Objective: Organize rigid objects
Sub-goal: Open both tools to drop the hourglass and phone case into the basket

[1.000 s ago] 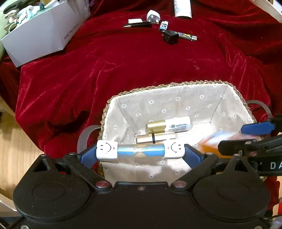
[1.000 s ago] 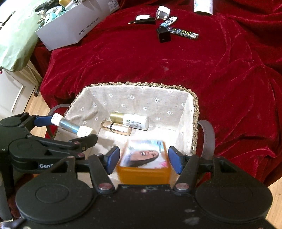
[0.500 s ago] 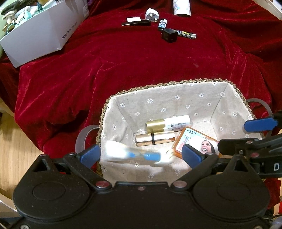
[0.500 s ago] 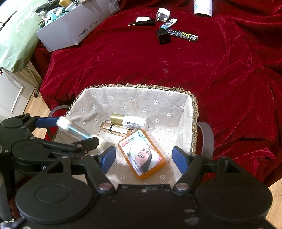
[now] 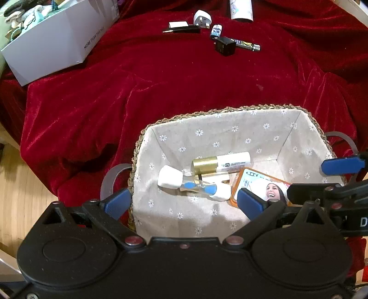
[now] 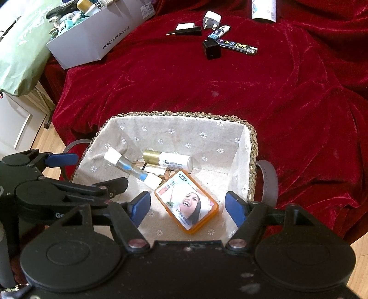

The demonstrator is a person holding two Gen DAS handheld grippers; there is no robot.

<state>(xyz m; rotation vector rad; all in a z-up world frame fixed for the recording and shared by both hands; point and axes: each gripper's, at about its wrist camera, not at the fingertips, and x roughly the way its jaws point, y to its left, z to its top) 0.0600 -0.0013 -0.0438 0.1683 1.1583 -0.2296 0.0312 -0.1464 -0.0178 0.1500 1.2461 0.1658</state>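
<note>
A woven basket (image 5: 147, 147) (image 6: 252, 147) with a daisy-print lining sits on the red cloth. Inside lie a blue sand timer with white ends (image 5: 195, 184) (image 6: 133, 168), a gold-and-white tube (image 5: 220, 162) (image 6: 168, 159), a rose-gold tube (image 5: 214, 177) (image 6: 154, 169) under the timer, and an orange box with a woman's face (image 5: 262, 188) (image 6: 186, 204). My left gripper (image 5: 184, 203) (image 6: 92, 170) is open and empty above the basket's near left side. My right gripper (image 6: 187, 209) (image 5: 326, 177) is open and empty above the orange box.
At the far side of the cloth lie a white plug (image 5: 202, 18) (image 6: 211, 19), a black adapter (image 5: 225, 46) (image 6: 211, 49), a black-and-white flat item (image 5: 181, 27), a small blue-white lighter (image 6: 218, 32) and a black stick (image 6: 239, 47). A white box (image 5: 57, 41) (image 6: 99, 39) stands far left.
Both grippers opened. The sand timer fell from my left gripper into the basket onto the tubes. The orange box dropped from my right gripper and lies flat in the basket.
</note>
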